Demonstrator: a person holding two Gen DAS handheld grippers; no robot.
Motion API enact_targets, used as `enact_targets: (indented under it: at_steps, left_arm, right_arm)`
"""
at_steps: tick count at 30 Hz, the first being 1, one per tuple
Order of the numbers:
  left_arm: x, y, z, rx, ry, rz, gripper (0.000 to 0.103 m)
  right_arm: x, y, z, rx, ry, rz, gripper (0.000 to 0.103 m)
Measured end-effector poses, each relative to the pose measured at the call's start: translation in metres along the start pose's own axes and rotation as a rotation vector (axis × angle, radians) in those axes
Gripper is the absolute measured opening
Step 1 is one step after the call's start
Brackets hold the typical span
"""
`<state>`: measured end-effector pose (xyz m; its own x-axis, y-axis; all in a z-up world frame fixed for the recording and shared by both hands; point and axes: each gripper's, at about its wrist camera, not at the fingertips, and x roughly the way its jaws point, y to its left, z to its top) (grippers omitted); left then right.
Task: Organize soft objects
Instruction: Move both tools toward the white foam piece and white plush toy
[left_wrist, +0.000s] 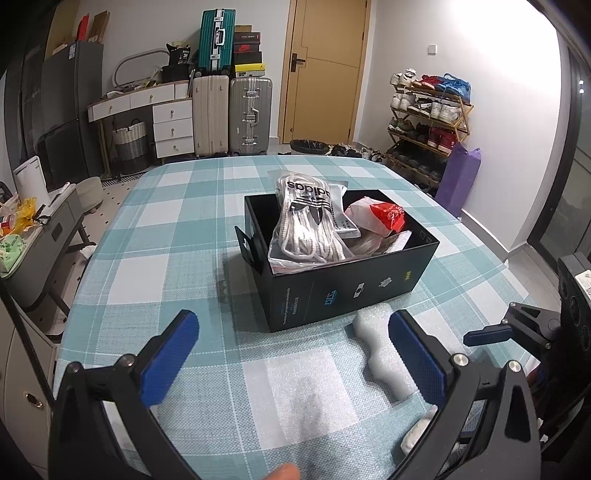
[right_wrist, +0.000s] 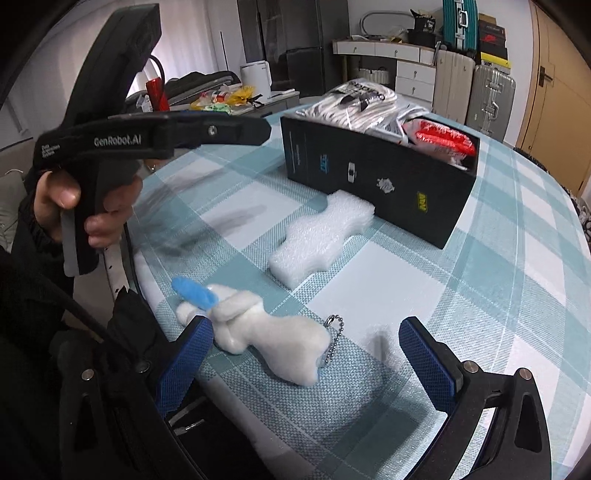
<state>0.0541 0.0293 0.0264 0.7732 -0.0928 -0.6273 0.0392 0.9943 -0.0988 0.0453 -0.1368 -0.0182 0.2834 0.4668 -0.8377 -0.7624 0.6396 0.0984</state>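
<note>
A table (left_wrist: 177, 229) under a teal-and-white checked cloth stood in a room with suitcases (left_wrist: 232, 110) and a shoe rack (left_wrist: 428, 122) along the walls. Toward its middle sat an open black box (left_wrist: 351, 288) holding a bagged bundle of laces (left_wrist: 306, 225) and a red-and-white packet (left_wrist: 380, 216). A white foam piece (right_wrist: 317, 240) lay against the box's near side. Near the table's front edge lay a white plush keychain (right_wrist: 266, 339). The left gripper (left_wrist: 291, 354) was wide open and empty, as was the right gripper (right_wrist: 306, 354), with the plush between its fingers.
</note>
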Motion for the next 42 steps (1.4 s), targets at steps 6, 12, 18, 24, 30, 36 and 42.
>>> enact_targets:
  at_steps: [6,12,18,24,30,36,42]
  left_arm:
    - [0.002,0.001,-0.001,-0.003,0.009,0.002,0.103]
    - [0.003,0.000,-0.002,-0.004,0.014,0.002,0.103]
    - [0.007,-0.001,-0.002,0.010,0.025,0.003,0.103]
    - [0.010,-0.002,-0.003,0.016,0.036,-0.002,0.103]
    - [0.011,-0.003,-0.004,0.021,0.043,-0.006,0.103]
    - [0.013,-0.003,-0.004,0.019,0.049,-0.013,0.103]
    - [0.015,-0.002,-0.004,0.015,0.059,-0.018,0.103]
  right_arm:
    - [0.006,-0.007,0.002,0.045,-0.003,-0.017,0.102]
    - [0.004,-0.024,0.000,0.089,0.005,-0.093,0.102]
    - [0.002,-0.044,-0.002,0.137,-0.004,-0.201,0.102]
    - [-0.001,-0.044,-0.002,0.120,-0.010,-0.204,0.102]
    - [-0.007,-0.029,-0.005,0.059,-0.027,-0.103,0.102]
    - [0.000,-0.020,0.002,0.050,-0.033,-0.054,0.102]
    - [0.010,-0.014,0.015,0.008,-0.019,-0.021,0.102]
